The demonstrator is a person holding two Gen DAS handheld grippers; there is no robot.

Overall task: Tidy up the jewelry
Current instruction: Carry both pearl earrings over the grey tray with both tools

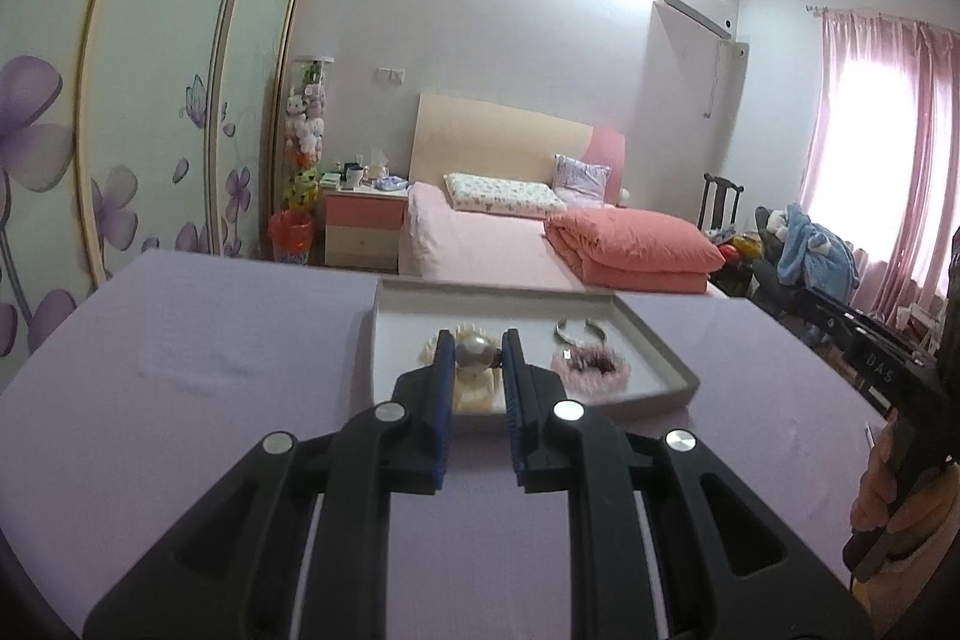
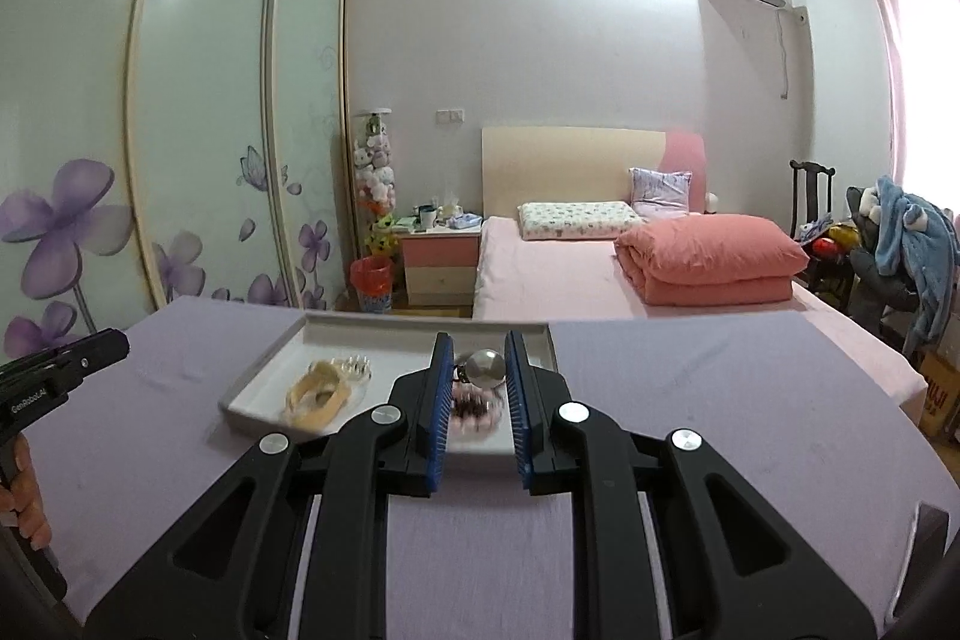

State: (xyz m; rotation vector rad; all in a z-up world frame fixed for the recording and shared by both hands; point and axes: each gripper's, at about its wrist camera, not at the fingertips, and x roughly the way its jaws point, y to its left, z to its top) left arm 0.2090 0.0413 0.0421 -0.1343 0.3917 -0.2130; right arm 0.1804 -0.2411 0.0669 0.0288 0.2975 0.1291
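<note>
A grey tray (image 1: 654,340) sits on the purple table and also shows in the right wrist view (image 2: 264,370). It holds a cream hair claw (image 1: 474,391) (image 2: 318,394), a silver bangle (image 1: 579,328), a pink fuzzy scrunchie (image 1: 591,367) (image 2: 474,409) and a shiny metal ball (image 1: 474,353) (image 2: 487,367). My left gripper (image 1: 477,349) is open, its tips either side of the ball over the claw. My right gripper (image 2: 478,349) is open, its tips either side of the ball, above the scrunchie. Whether either touches anything is unclear.
The purple table (image 1: 180,370) spreads around the tray. The other gripper shows at the right edge of the left wrist view (image 1: 912,460) and at the left edge of the right wrist view (image 2: 60,370). Behind are a bed (image 1: 510,244), a nightstand and a wardrobe.
</note>
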